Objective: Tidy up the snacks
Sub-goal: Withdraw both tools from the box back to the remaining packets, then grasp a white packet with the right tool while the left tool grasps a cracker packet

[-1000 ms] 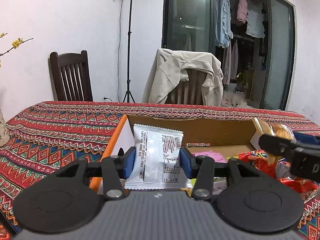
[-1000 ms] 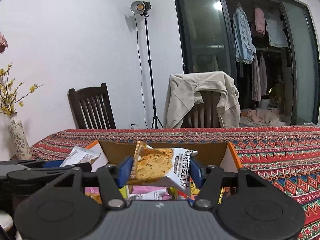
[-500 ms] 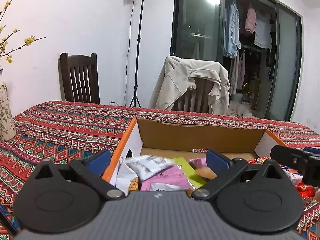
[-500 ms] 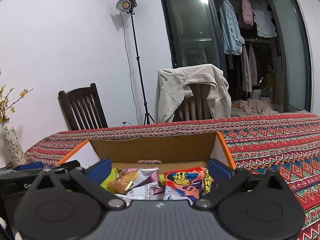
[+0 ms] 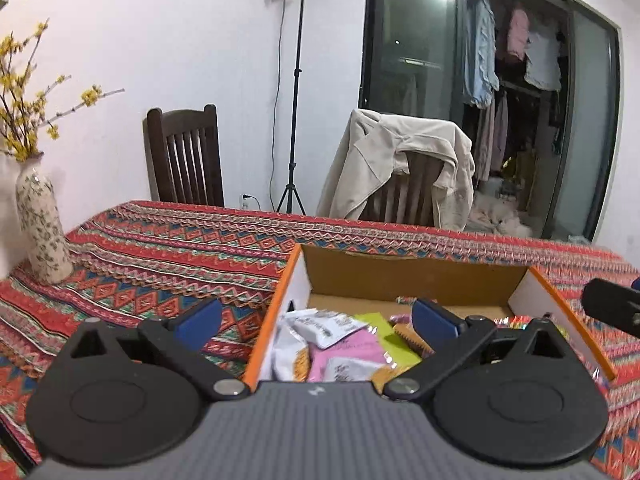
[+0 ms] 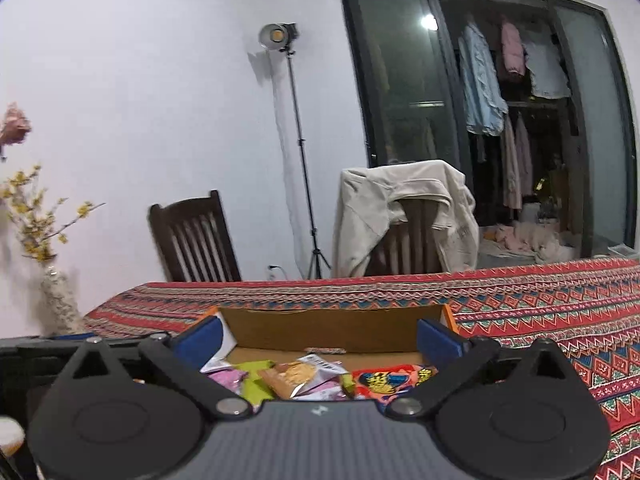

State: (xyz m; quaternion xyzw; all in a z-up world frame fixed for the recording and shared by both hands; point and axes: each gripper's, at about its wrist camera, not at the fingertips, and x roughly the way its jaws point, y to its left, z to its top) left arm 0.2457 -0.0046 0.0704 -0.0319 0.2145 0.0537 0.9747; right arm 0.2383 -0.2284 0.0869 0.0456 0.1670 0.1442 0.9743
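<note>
A cardboard box with orange rims lies on the patterned tablecloth and holds several snack packets. A silver-white packet rests at its left end beside pink packets. My left gripper hangs open above the box's left end, nothing between its blue pads. In the right wrist view the same box shows an orange cracker packet and a red packet. My right gripper is open above them, empty.
A floral vase with yellow blossoms stands at the table's left end. Two wooden chairs stand behind the table, one draped with a beige jacket. A light stand rises by the wall. The right gripper's finger shows at the left view's right edge.
Both grippers opened wide and let go: the silver-white packet and the orange cracker packet dropped into the box. Both grippers then rose and drew back from the box.
</note>
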